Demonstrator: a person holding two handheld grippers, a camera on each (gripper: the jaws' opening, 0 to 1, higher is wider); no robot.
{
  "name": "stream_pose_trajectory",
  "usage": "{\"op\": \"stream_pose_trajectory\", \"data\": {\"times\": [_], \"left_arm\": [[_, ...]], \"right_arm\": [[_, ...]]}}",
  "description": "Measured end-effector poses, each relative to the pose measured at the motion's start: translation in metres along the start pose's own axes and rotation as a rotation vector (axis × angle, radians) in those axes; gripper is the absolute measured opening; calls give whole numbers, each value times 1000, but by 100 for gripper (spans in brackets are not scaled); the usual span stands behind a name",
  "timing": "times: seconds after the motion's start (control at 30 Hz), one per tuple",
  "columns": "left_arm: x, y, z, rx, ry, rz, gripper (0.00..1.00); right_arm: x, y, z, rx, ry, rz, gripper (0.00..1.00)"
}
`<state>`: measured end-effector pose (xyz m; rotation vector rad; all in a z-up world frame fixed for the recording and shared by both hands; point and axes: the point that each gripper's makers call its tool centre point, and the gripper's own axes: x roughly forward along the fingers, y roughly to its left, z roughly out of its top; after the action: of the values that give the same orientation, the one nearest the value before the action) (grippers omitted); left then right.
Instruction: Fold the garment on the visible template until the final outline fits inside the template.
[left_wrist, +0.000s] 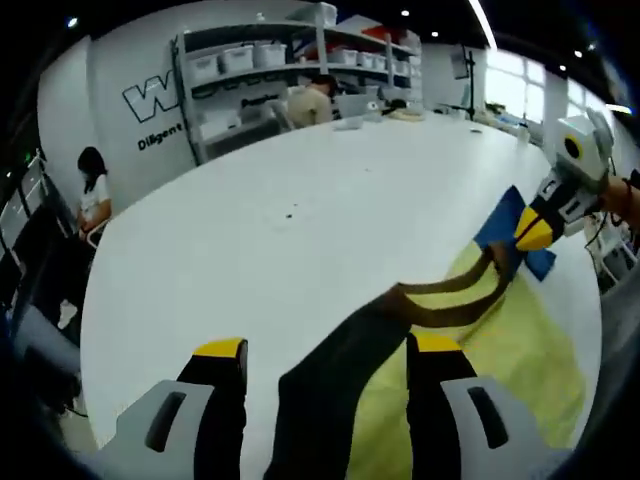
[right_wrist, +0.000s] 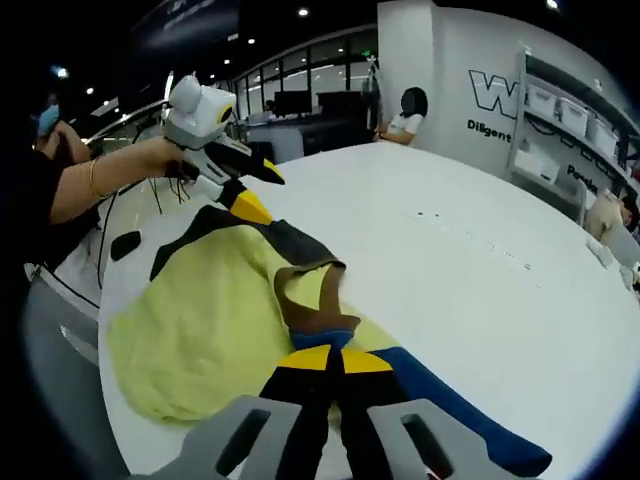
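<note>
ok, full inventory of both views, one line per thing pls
garment: 1, yellow with dark brown trim, on the table, partly lifted between the two claws
template: 1, blue, flat on the table under the garment's end
table: 1, white, large, holds everything
shelving: 1 unit, white with bins, at the far wall
seated people: 2, beyond the table
hand: 1, holding the left claw
left claw: 1, grey with yellow tips, jaws apart, dark trim between them, grip unclear
right claw: 1, same colours, shut on the garment
</note>
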<state>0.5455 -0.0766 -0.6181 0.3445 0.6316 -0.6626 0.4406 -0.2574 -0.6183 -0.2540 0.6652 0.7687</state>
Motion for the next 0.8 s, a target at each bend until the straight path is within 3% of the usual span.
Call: {"op": "stream_pose_trajectory", "data": {"times": [0.03, 0.1, 0.3, 0.37, 0.47, 0.7, 0.8], "left_arm": [[4, 1, 0, 24, -2, -4, 64], [12, -1, -8, 31, 49, -24, 59], [32, -5, -18, 85, 92, -51, 50], [35, -7, -23, 80, 117, -68, 45], [40, -8, -37, 55, 181, -90, 44], [42, -12, -35, 16, 164, -102, 36], [42, -13, -35, 3, 164, -100, 23]], "right_arm": [[0, 0, 0, 4, 0, 1, 0], [0, 0, -1, 10, -1, 1, 0], [3, -2, -3, 18, -2, -1, 0], [4, -3, -4, 24, -1, -2, 0], [6, -4, -3, 34, 0, -6, 0], [10, -10, -5, 4, 46, -16, 0], [10, -17, 0, 6, 35, -40, 0]]}}
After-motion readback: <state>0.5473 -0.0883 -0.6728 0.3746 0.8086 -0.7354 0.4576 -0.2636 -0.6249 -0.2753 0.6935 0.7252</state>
